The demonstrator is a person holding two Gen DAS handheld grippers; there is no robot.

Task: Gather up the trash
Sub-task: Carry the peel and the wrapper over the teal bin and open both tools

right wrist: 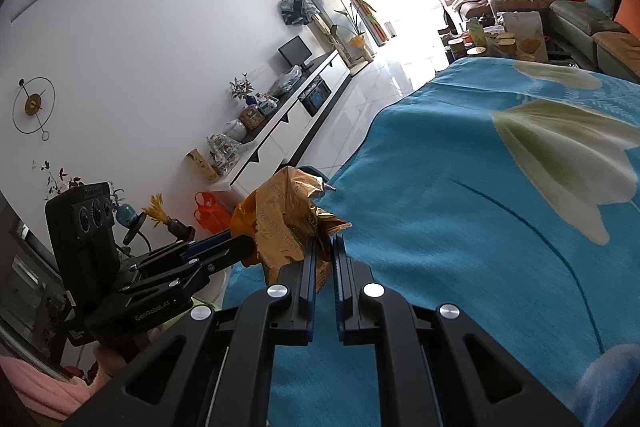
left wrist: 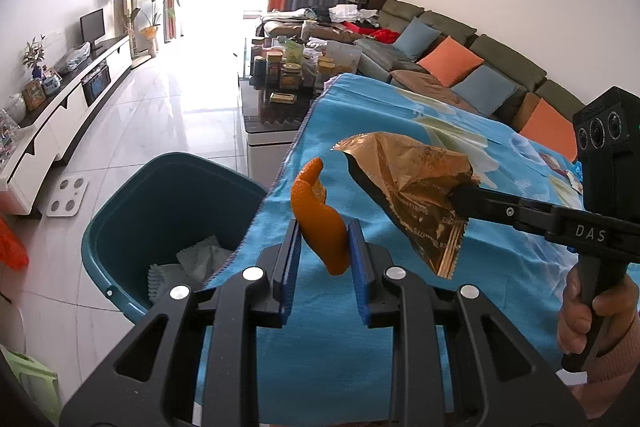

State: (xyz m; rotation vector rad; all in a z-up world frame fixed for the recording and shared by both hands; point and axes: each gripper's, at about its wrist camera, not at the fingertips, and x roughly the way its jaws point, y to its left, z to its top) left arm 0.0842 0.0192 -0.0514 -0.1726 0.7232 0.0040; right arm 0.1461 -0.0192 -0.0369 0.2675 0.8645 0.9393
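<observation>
Meanwhile, the left claw (left wrist: pixel 324 239) pinches an orange peel (left wrist: pixel 320 223) at frame center, while the right claw (right wrist: pixel 325 251) clamps a gold wrapper (right wrist: pixel 290 223) above the blue-clothed table (left wrist: pixel 340 327).

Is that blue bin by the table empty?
No. The teal bin already holds crumpled white paper at its bottom.

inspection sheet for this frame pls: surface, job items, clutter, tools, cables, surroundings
Surface: blue floral cloth over the table.
Job's things: orange peel, gold wrapper; teal bin beside the table edge, white paper inside.
Clutter: small items at the cloth's far right.
Grippers: left tool shut on the peel; right tool shut on the wrapper.
Cables: nothing seen.
Surroundings: sofa, crowded coffee table, TV cabinet.
</observation>
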